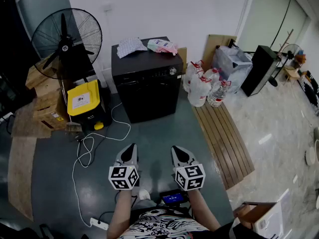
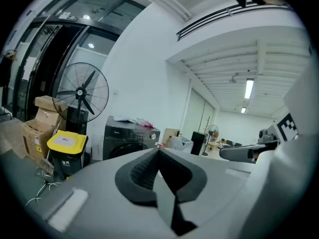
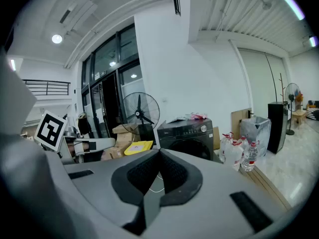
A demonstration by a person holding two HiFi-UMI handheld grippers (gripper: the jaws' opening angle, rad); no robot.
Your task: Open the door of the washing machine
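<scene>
Left gripper (image 1: 130, 150) and right gripper (image 1: 177, 151) sit side by side in our hands above the dark floor. Each has its jaws pressed fully together with nothing between them.

We judge this to be the very first step, the approach. The washing machine (image 1: 148, 86) stands well ahead of us against the white wall, between the pedestal fan (image 1: 67, 41) and a cluster of plastic bottles (image 1: 202, 86). Its round door (image 3: 195, 147) on the front looks shut (neither gripper is anywhere near it). Next we need to walk closer, bring one gripper to the door's edge, part its jaws and find the handle or recess, which we cannot make out from here. A white cable (image 1: 85, 151) loops on the floor to our left and is worth stepping around.

As for containers, the yellow-lidded bin (image 1: 84, 101) just beside the machine is closed, so its contents are hidden. The cardboard boxes (image 1: 47, 98) behind it look shut too. The red-capped bottles seem to hold clear liquid. The translucent tub (image 1: 232, 62) further right shows nothing that we can identify.
</scene>
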